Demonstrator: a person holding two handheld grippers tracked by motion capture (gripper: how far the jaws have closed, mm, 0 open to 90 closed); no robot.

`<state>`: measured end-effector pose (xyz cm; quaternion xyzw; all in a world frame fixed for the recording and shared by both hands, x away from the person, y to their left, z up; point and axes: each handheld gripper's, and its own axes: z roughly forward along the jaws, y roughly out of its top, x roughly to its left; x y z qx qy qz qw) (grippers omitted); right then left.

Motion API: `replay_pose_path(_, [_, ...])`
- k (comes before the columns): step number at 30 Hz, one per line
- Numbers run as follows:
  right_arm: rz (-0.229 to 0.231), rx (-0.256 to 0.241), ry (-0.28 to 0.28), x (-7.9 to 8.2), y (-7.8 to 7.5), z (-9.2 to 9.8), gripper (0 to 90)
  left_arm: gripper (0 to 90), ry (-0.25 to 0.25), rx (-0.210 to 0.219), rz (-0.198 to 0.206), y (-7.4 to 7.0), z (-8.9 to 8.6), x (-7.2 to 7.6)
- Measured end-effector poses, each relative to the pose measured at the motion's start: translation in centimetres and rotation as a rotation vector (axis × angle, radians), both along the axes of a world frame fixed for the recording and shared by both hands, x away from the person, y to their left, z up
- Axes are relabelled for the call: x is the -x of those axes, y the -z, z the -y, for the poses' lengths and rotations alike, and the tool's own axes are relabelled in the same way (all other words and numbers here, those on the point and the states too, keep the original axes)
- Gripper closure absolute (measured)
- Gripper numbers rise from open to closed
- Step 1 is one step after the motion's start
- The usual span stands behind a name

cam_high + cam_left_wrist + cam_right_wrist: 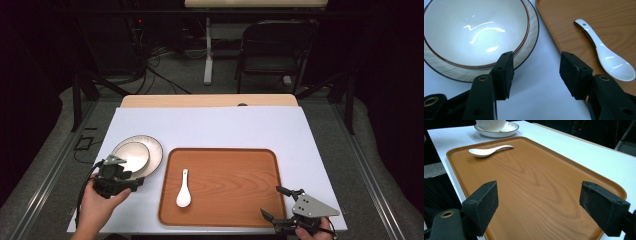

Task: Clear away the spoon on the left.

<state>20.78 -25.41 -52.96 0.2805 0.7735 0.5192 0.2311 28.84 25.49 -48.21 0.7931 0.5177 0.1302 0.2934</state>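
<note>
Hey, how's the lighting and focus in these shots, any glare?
High view: table lit, surroundings dark. Left gripper view: bright glare streaks inside the bowl, highlights on the spoon. Right gripper view: near claw pads slightly soft, tray evenly lit.

tray (235, 165): bare right of spoon (183, 192) | bowl (132, 155) on plate (155, 150) blocks table's left

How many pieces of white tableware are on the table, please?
3: a spoon lying on the wooden tray, and a bowl sitting on a plate left of the tray.
</note>
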Motion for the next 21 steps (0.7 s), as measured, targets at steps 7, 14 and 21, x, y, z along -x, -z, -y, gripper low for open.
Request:
replay_pose_path(7, [0.003, 0.0, 0.0, 0.0, 0.0, 0.0, 14.9, 45.5, -0.029, 0.003, 0.025, 1.1, -0.2, 0.9])
replay_pose_path(14, [0.0, 0.0, 0.001, 0.0, 0.0, 0.0, 14.9, 45.2, -0.052, 0.062, 0.074, 2.1, -0.4, 2.1])
replay_pose_path(21, [-0.001, -0.002, 0.002, 0.0, 0.0, 0.0, 14.9, 39.4, -0.066, 0.089, 0.097, 3.2, -0.2, 2.7])
